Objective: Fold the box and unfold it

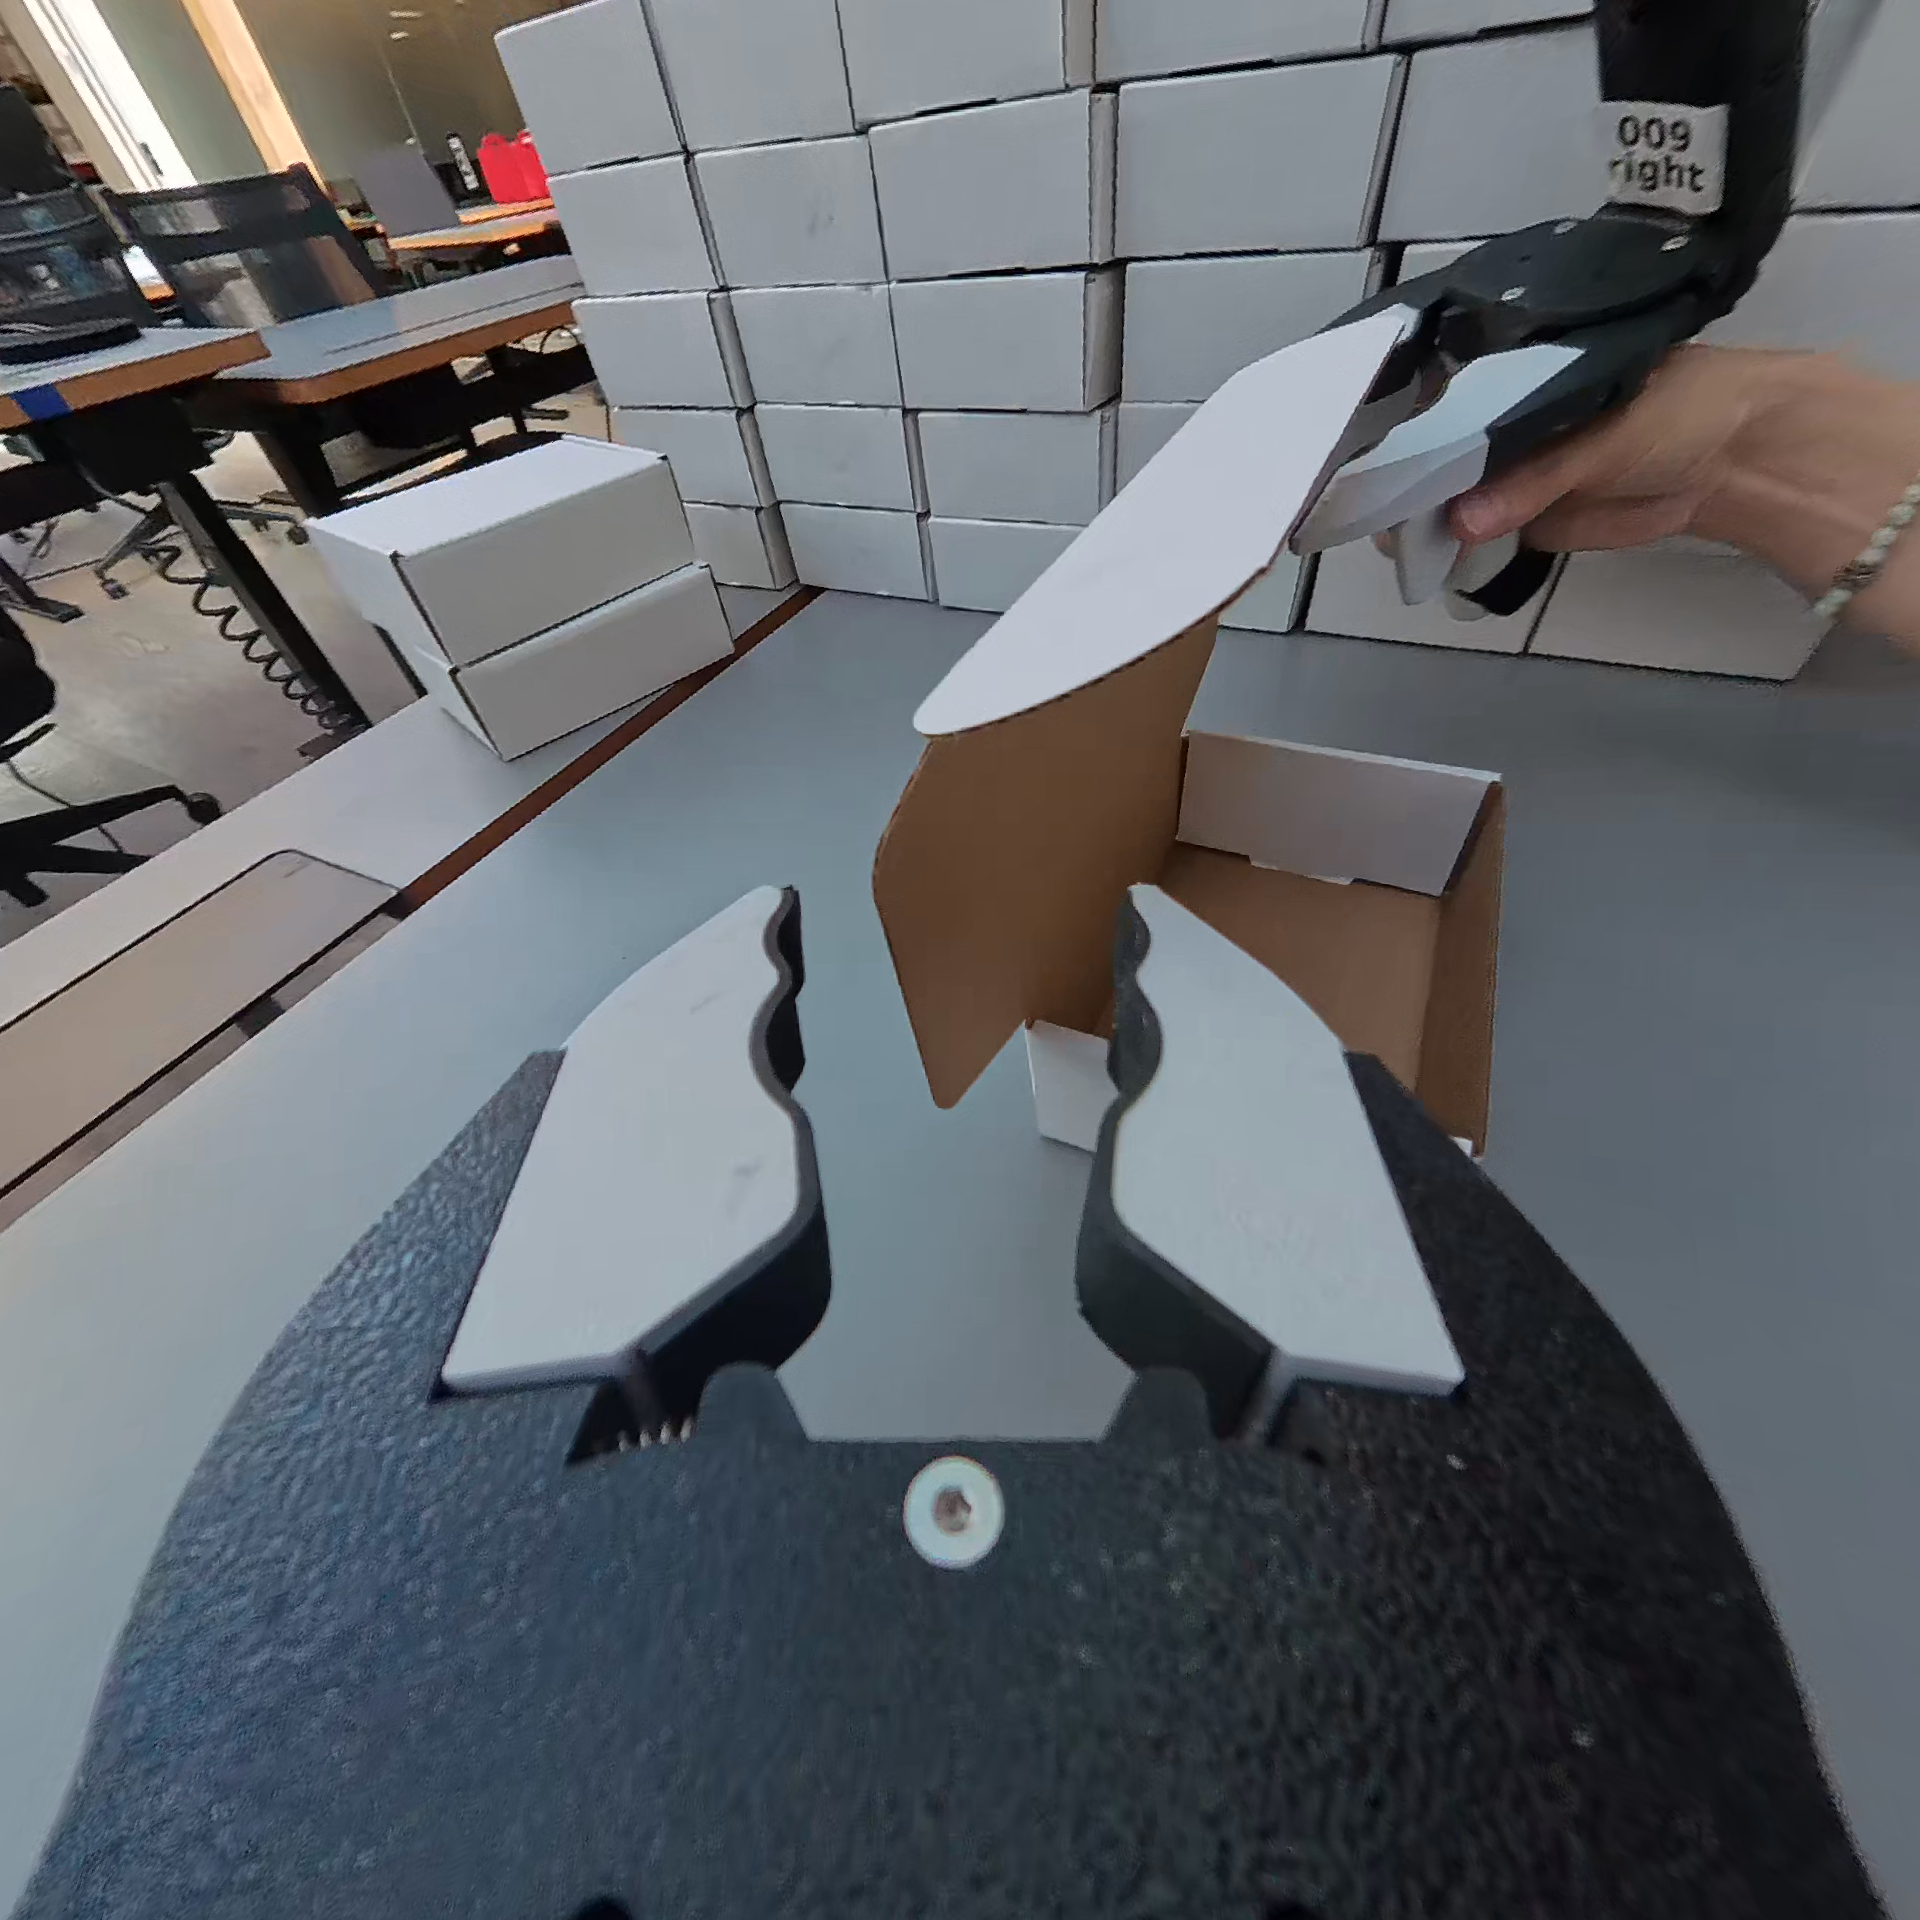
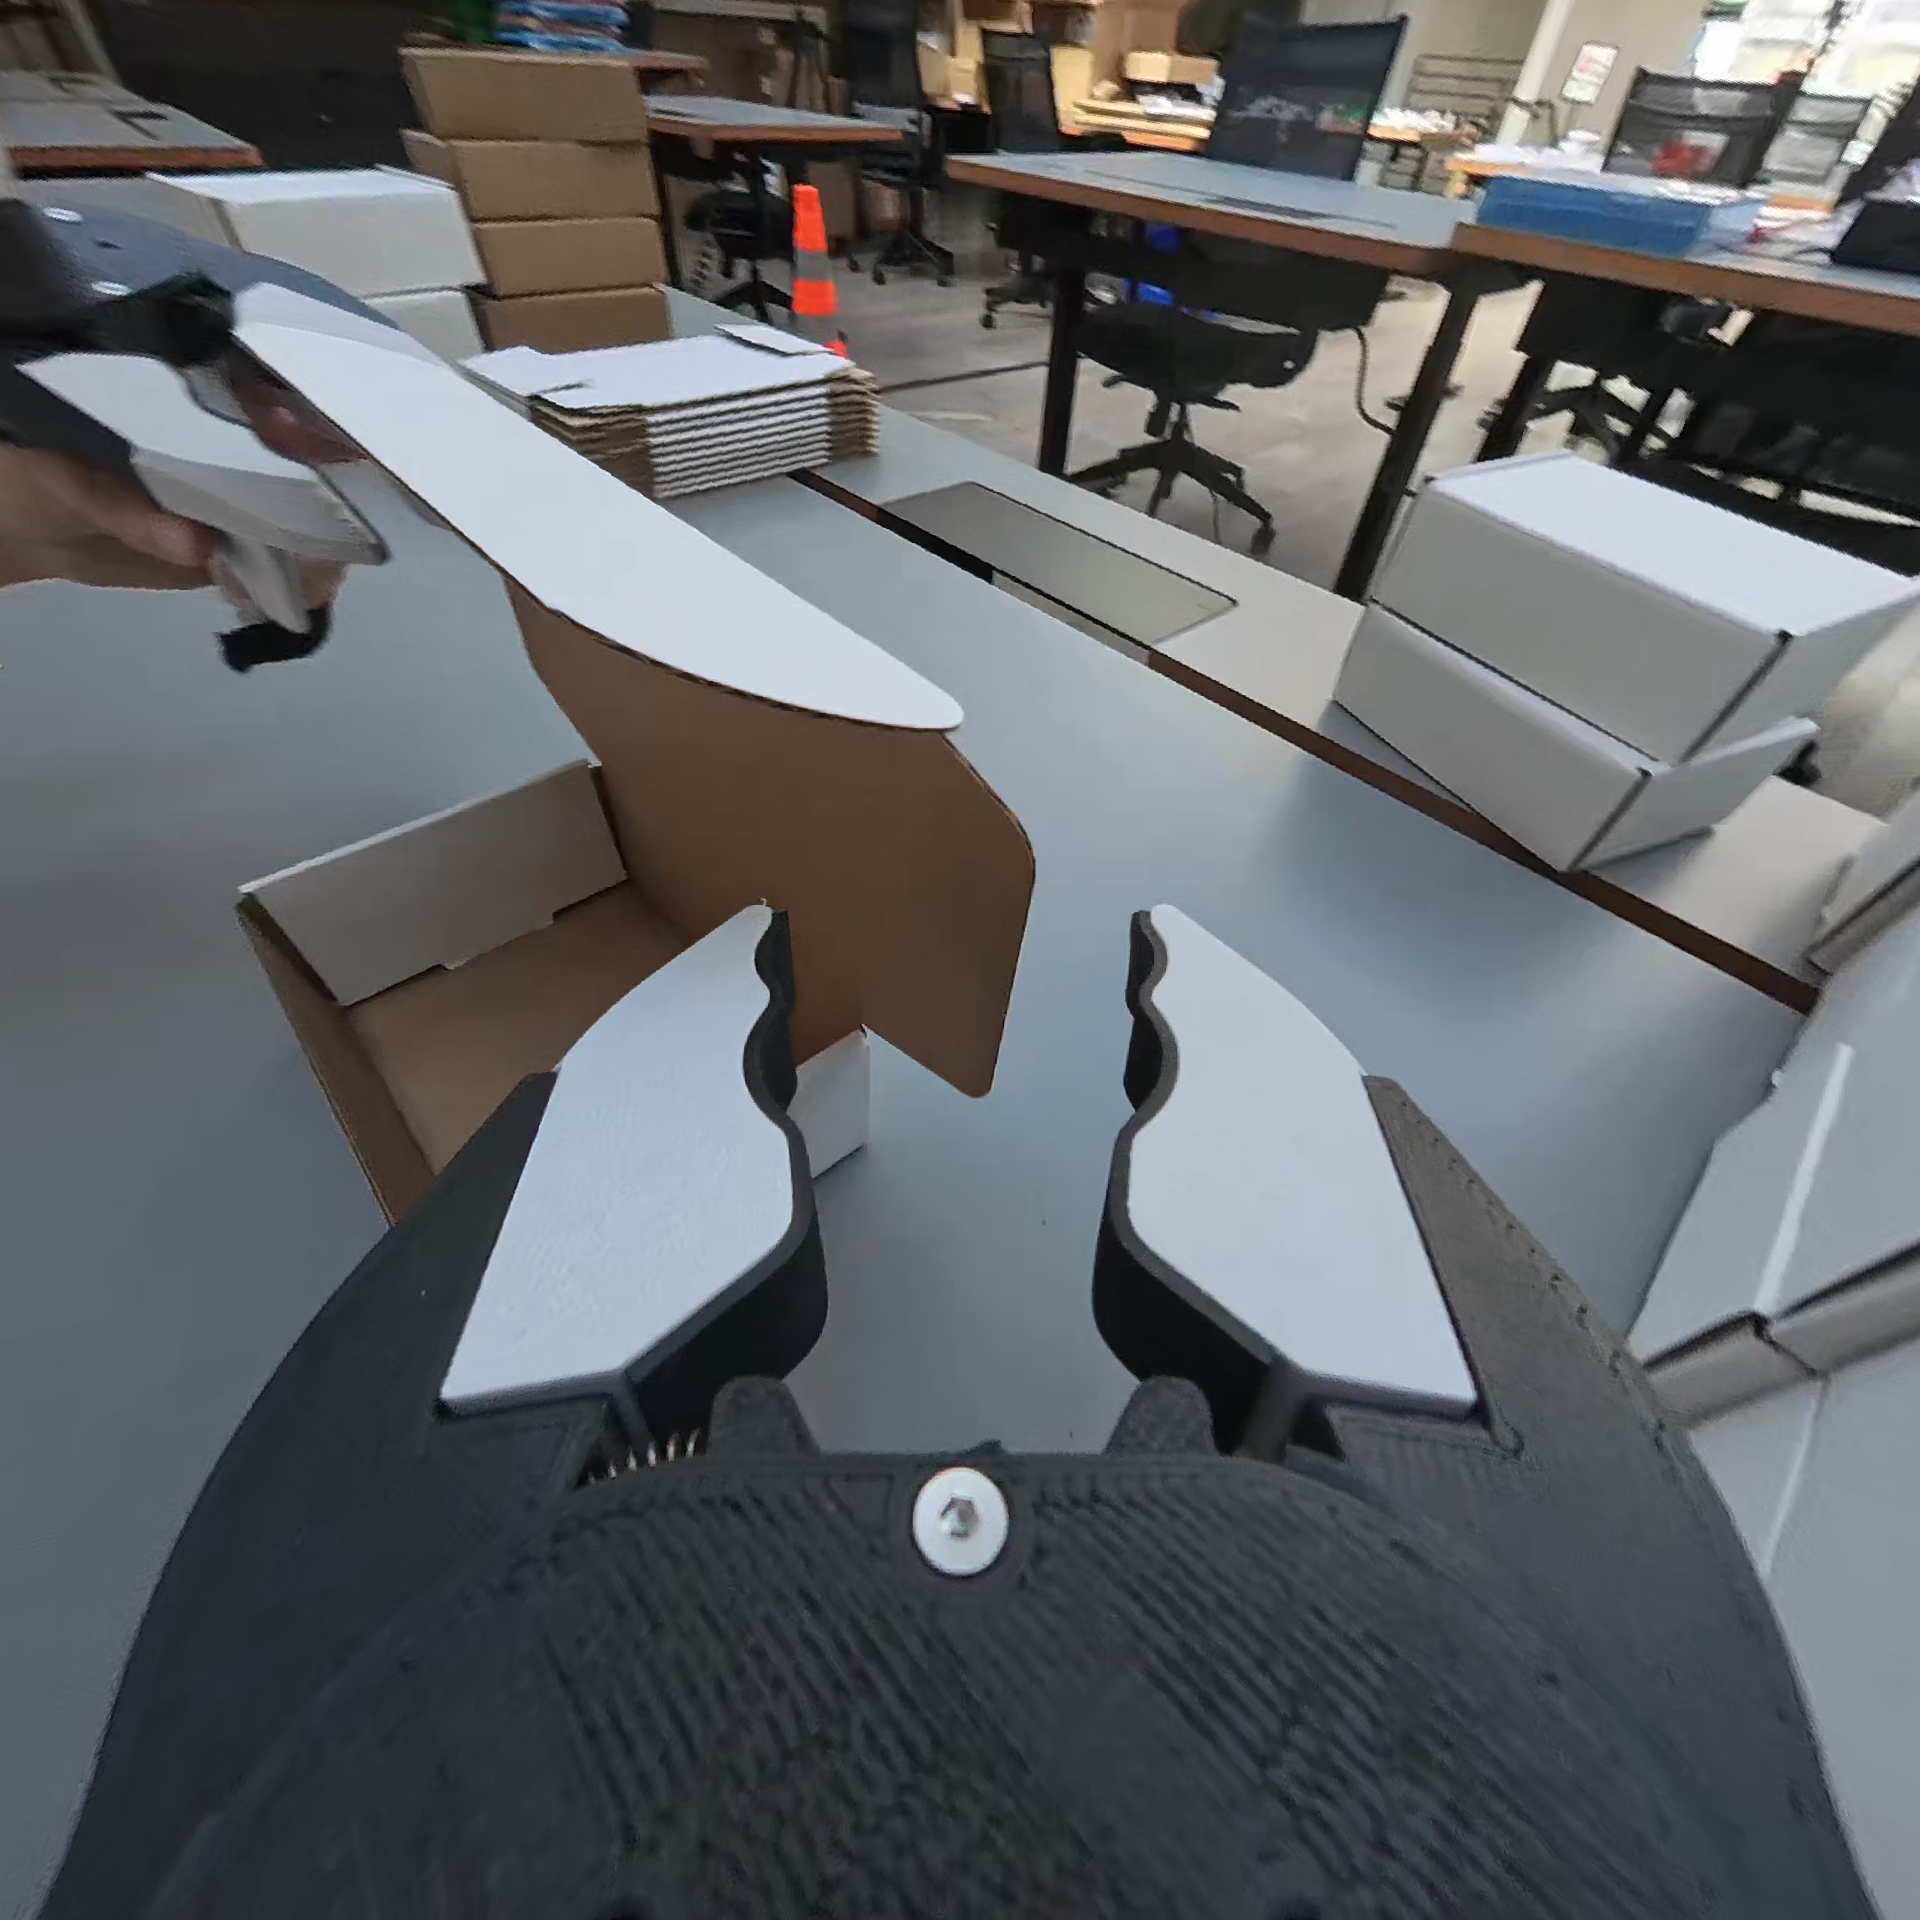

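Left tongs [image 1: 958, 904] and right tongs [image 2: 958, 920] both stood released and empty, near the open box [image 1: 1330, 821] on the bench [image 1: 1662, 987]. Farther tongs [image 1: 1361, 468] pinched its raised lid flap [image 1: 1143, 540] (only at the edge). A hard tug could slip the flap free or drag the light box.

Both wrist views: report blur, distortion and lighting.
Left wrist view: the wide-angle lens bends the stacked white boxes outward; the box is sharp; the light is soft, with only faint shadows on the table. Right wrist view: the hand at upper left is motion-smeared; no glare on the table.
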A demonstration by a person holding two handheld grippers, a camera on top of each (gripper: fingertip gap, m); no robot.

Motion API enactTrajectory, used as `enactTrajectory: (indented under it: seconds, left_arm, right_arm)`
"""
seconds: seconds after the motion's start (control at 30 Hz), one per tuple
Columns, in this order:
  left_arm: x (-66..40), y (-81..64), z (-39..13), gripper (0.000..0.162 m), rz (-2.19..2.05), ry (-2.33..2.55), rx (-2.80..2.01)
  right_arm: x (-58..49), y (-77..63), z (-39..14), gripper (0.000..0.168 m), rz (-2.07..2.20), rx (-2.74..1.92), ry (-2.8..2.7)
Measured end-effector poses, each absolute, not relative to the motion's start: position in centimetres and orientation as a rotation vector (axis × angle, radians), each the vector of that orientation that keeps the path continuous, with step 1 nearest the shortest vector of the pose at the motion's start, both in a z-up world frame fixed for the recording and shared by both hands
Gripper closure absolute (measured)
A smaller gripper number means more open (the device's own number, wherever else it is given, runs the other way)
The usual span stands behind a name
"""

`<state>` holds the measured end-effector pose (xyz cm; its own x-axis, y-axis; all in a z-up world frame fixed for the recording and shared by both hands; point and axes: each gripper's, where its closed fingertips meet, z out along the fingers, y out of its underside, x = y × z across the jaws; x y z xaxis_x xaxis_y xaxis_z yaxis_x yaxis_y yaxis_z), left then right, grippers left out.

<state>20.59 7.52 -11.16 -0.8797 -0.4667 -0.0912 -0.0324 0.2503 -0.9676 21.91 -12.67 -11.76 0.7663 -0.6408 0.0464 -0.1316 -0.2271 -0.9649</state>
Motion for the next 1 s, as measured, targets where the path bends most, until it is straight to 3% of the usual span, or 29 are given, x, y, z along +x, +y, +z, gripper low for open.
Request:
enactTrajectory:
  seconds: [0.37, 0.53, 0.6, 1.0]
  left_arm:
    - [21.0, 5.8, -10.5, 0.126, -1.869, 2.410, -0.227]
    - [21.0, 5.9, -10.5, 0.159, -1.878, 2.443, -0.156]
    - [21.0, 6.0, -10.6, 0.160, -1.882, 2.450, -0.141]
    - [22.5, 6.9, -10.9, 0.160, -1.646, 2.385, -0.513]
  right_arm:
    - [21.7, -11.3, -10.9, 0.128, -0.317, -1.806, 0.272]
    - [22.1, -11.4, -11.0, 0.146, -0.320, -1.826, 0.284]
    - [22.1, -11.5, -10.6, 0.157, -0.332, -1.804, 0.293]
    - [23.3, -10.1, -10.4, 0.166, -0.565, -1.750, 0.615]
